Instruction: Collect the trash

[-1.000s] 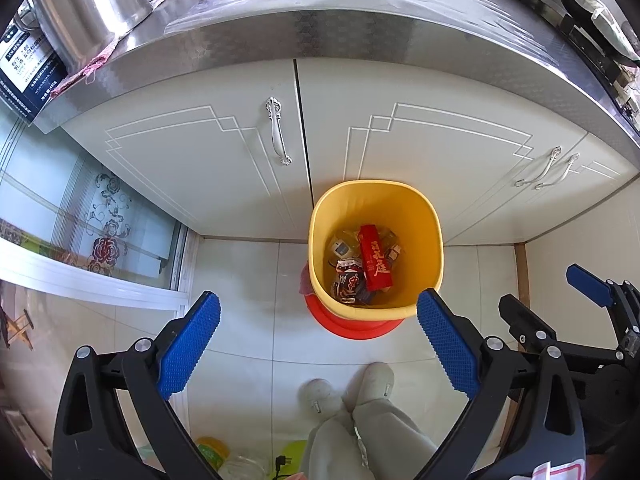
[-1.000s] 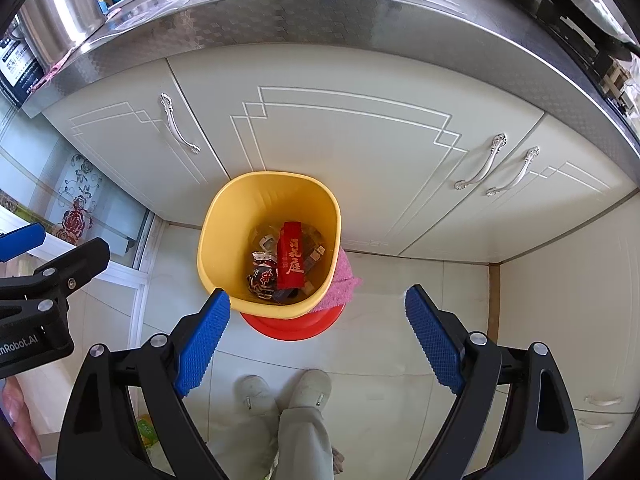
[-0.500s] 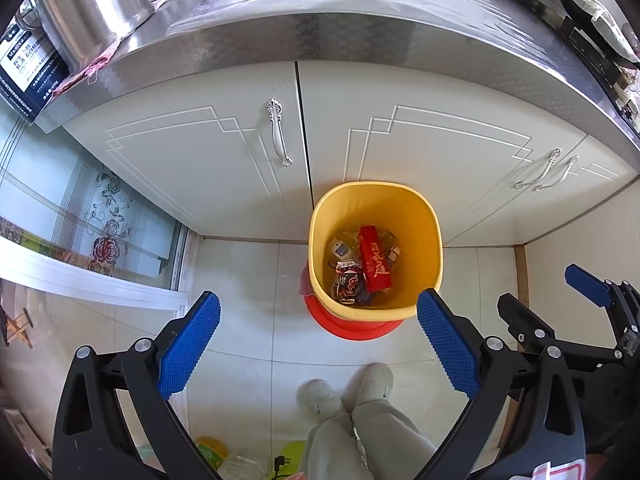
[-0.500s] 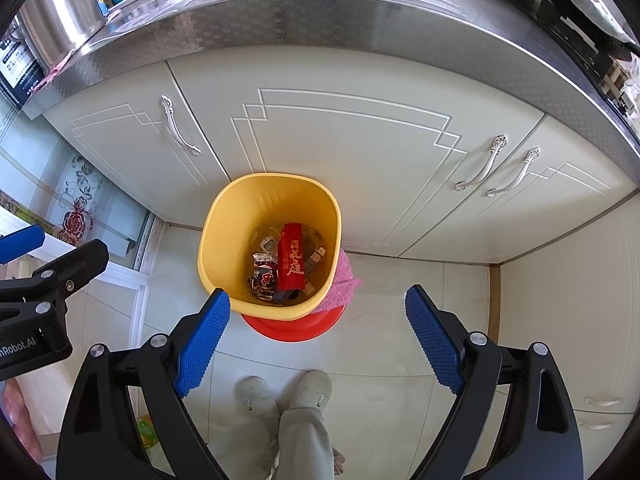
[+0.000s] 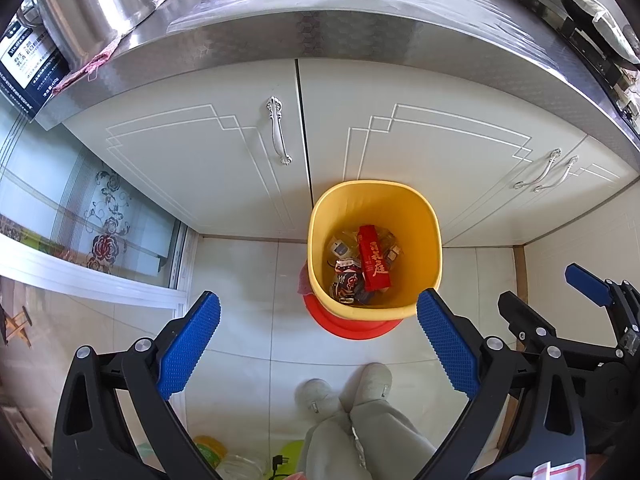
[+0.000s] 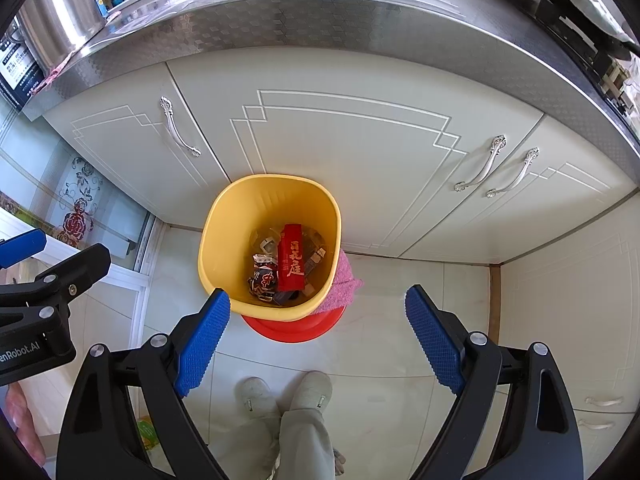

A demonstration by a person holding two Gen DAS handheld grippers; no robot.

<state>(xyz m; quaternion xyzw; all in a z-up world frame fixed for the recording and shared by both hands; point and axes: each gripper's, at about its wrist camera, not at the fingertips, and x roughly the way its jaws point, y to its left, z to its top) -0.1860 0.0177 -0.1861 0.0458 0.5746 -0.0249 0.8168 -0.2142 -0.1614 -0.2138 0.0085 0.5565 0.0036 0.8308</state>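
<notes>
Both grippers, left (image 5: 318, 336) and right (image 6: 318, 330), released; bin (image 5: 434, 240) wrappers (image 5: 347, 282) light, crinkly: pinch loose edge

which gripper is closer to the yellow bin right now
Hard to call; the right looks marginally nearer. The right gripper hovers open with its left fingertip overlapping the yellow bin rim in view. The left gripper hovers open, the bin just inside its right fingertip.

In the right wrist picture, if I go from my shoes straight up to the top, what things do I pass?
Shoes → red base → yellow trash bin with the red wrapper inside → white cabinet doors → shiny steel countertop.
</notes>
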